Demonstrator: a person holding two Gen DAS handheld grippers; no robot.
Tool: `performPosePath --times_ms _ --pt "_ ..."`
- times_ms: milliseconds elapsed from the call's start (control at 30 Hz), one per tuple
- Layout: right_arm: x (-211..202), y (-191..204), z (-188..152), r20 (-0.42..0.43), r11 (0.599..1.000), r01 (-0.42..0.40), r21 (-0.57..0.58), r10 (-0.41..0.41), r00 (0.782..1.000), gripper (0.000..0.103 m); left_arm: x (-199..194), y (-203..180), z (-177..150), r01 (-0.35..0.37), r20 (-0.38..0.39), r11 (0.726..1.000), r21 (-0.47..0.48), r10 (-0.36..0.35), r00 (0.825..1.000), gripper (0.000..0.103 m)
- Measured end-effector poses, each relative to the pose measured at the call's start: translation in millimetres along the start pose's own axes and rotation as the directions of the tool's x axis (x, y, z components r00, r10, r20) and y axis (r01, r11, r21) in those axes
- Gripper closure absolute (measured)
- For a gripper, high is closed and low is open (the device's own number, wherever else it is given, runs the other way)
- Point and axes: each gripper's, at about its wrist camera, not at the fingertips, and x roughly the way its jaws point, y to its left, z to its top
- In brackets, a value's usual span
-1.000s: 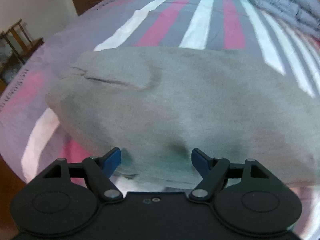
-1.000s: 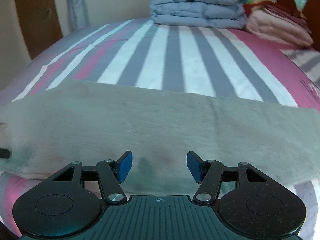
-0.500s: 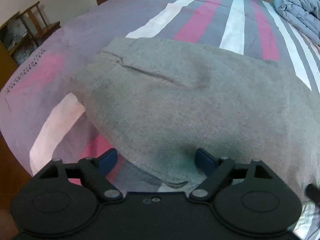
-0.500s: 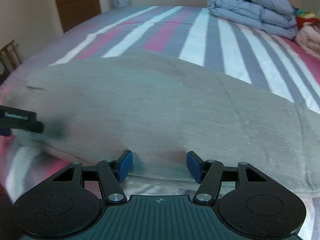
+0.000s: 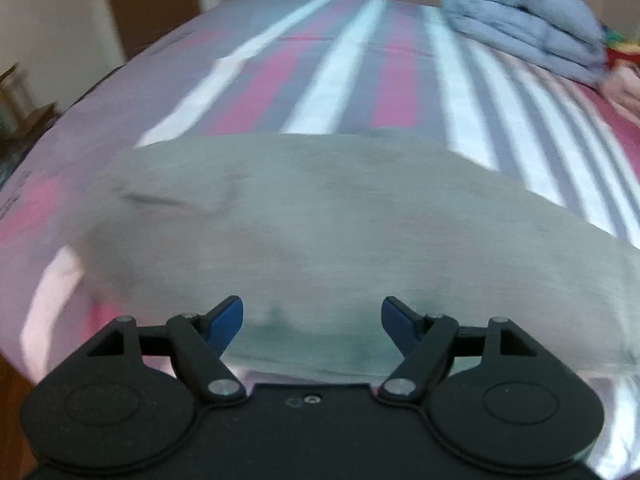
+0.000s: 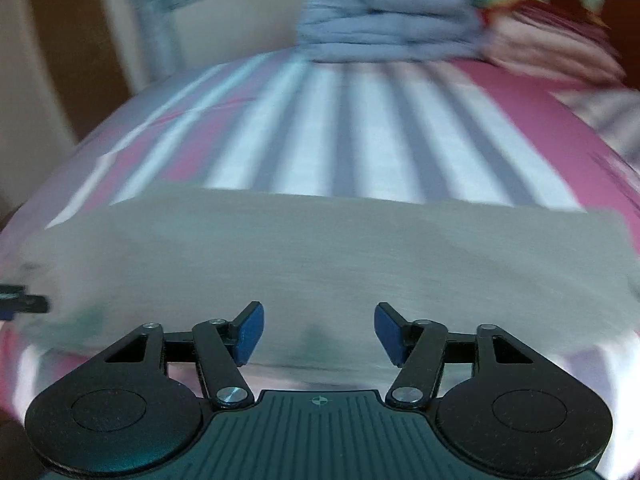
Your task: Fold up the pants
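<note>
Left claw (image 5: 312, 320) and right claw (image 6: 319, 331) | both gaping wide, holding nothing | swinging back square over flat grey fleece pants (image 5: 320, 216) on striped bed (image 5: 332, 76) | near-edge grasp pending.

Right gripper (image 6: 319, 332) spread wide, grey pants (image 6: 320, 256) flat across striped bed (image 6: 360, 132) — blurred

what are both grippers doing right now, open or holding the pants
Left gripper: open, holding nothing, at the near edge of the grey pants.
Right gripper: open, holding nothing, at the pants' near edge.
</note>
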Motion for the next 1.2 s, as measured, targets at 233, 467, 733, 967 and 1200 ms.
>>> performPosePath --times_ms 233,467,733,967,1200 --pt "-23 -99 -4 -0.047 0.979 0.145 0.142 -0.139 0.989 0.034 13 -88 -13 0.089 -0.023 0.987 0.13 -0.087 0.996 0.034" --pt "-26 -186 -16 -0.096 0.883 0.146 0.447 -0.115 0.989 0.034 42 -97 -40 0.042 -0.04 0.979 0.199 -0.034 0.999 0.023" --pt "-33 -254 -12 -0.008 0.718 0.074 0.692 -0.094 0.996 0.035 47 -95 -38 0.049 -0.06 0.982 0.181 -0.039 0.997 0.021" --pt "-18 -279 -12 0.04 0.581 0.006 0.814 -0.066 0.997 0.057 45 -94 -37 0.055 -0.067 0.983 0.177 -0.044 0.997 0.02" --pt "-23 -283 -18 0.101 0.514 -0.047 0.856 -0.078 0.992 0.092 45 -91 -32 0.064 -0.083 0.984 0.167 -0.051 0.995 0.019"
